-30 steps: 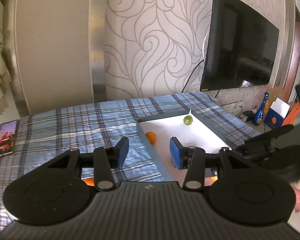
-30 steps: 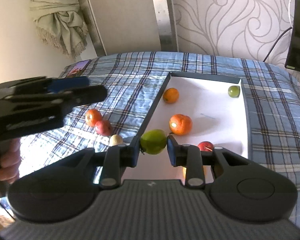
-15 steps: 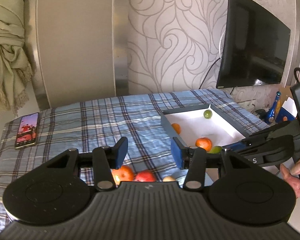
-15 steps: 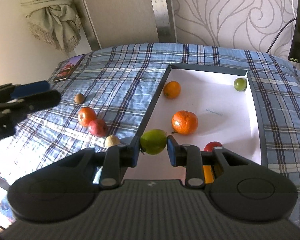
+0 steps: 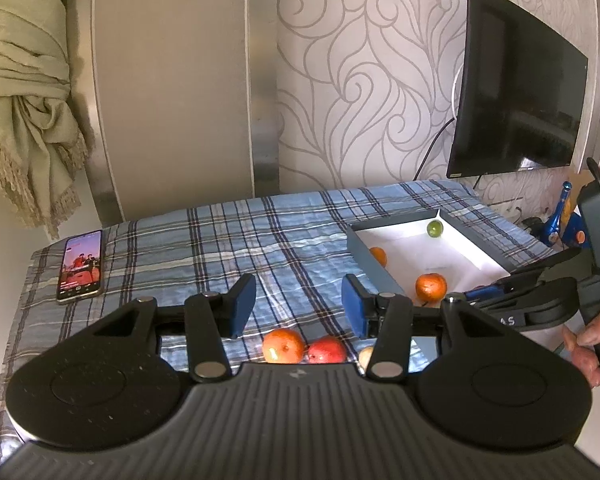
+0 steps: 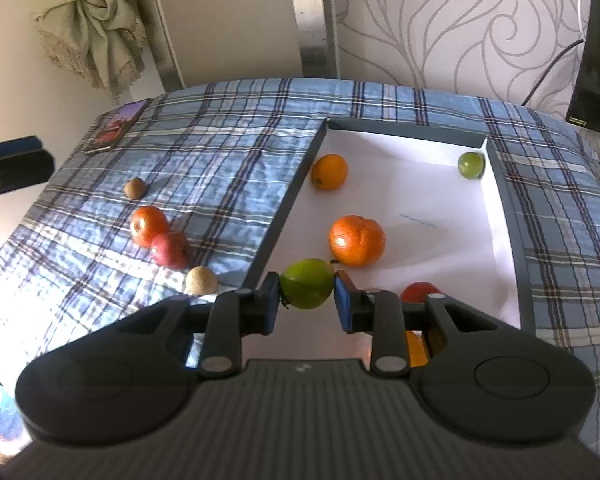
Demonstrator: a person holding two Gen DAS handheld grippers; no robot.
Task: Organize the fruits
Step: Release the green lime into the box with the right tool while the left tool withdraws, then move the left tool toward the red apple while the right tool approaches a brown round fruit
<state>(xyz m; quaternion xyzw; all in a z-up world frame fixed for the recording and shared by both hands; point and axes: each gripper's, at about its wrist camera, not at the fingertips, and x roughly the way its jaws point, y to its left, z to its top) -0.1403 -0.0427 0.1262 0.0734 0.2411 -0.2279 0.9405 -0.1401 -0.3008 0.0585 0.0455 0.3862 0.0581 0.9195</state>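
On the far left of the right wrist view, the left claw [image 5: 298, 306] shows only as a dark, blue-tipped shape at the frame's edge; its own camera shows its jaws released, standing apart over the plaid cloth [image 6: 240, 148] with nothing between them. A phone [image 6: 114, 130] lies near the cloth's far left corner. Right of it, 4 loose fruits rest on the cloth: a small brown fruit [image 6: 135, 188], an orange-red fruit [image 6: 149, 225] touching a red fruit [image 6: 170, 249], and a pale round fruit [image 6: 201, 280] just beside the tray's left wall. The tray [image 6: 284, 216], dark-walled with a white floor, sits on the right half of the desk. The right claw [image 6: 307, 300] is clenched on a green fruit [image 6: 307, 289], its blue pads pressing both sides, above the tray's near left part. Inside the tray lie a small orange [image 6: 329, 171] against the left wall, a large orange [image 6: 357, 241] near the middle, a small green fruit [image 6: 471, 165] in the far right corner, and a red fruit [image 6: 419, 292] partly hidden behind the right claw's finger.
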